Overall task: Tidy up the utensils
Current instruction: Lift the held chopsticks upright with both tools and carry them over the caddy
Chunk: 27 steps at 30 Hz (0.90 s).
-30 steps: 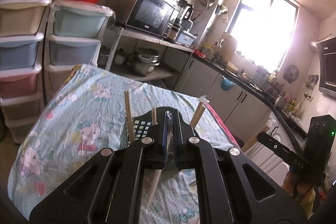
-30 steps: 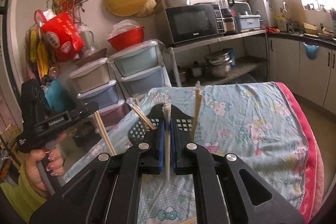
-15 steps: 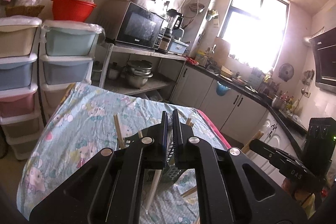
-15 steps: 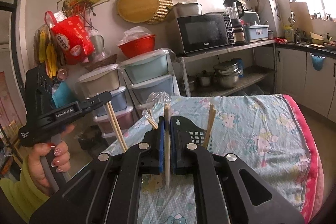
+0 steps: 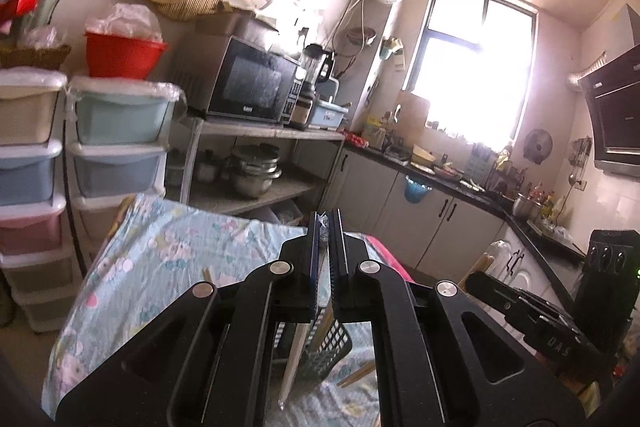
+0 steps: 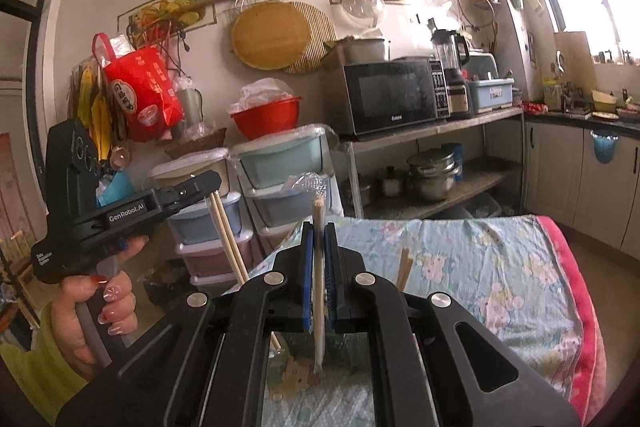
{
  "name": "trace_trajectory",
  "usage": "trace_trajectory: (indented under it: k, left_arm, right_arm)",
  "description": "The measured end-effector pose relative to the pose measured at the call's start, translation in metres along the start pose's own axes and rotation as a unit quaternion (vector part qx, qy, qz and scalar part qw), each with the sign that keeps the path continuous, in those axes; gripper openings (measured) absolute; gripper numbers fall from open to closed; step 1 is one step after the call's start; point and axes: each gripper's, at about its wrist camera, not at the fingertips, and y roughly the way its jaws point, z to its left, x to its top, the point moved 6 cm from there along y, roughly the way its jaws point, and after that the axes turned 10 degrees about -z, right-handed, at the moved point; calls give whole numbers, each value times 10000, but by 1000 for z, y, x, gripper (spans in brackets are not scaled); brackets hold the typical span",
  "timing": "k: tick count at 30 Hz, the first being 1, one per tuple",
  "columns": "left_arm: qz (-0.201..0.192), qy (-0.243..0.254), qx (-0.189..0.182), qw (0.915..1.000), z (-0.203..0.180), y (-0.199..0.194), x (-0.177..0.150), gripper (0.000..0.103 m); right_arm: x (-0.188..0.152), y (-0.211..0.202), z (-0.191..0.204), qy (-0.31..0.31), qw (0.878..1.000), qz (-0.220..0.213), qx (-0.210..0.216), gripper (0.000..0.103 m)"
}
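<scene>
My left gripper is shut on a pale wrapped chopstick that hangs below the jaws, above a dark mesh basket on the table. My right gripper is shut on a wooden chopstick with a clear plastic wrapper at its top. In the right wrist view the left gripper shows at the left, a hand on its grip, its chopsticks slanting down. More chopsticks stand just right of my jaws. The right gripper shows at the lower right of the left wrist view.
The table wears a light blue cartoon-print cloth with a pink edge. Stacked plastic drawers stand at its far end, next to a shelf with a microwave and pots. A loose chopstick lies by the basket.
Both grippers have risen with their chopsticks still clamped. The basket and the standing chopsticks have sunk lower in both views, mostly behind the jaws.
</scene>
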Motion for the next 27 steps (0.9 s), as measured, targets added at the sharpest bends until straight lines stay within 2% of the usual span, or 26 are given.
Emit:
trace_trajectory:
  k: [15,27]
  left_arm:
    - [-353,149,81,9992,-7,16,32,2]
    - [-326,26,56,9995,-6,44,27,2]
  right_arm:
    - [31,19,-4,-158,9993,-313,-162,6]
    - [36,38,-18,-145,9986,-358,-369,6]
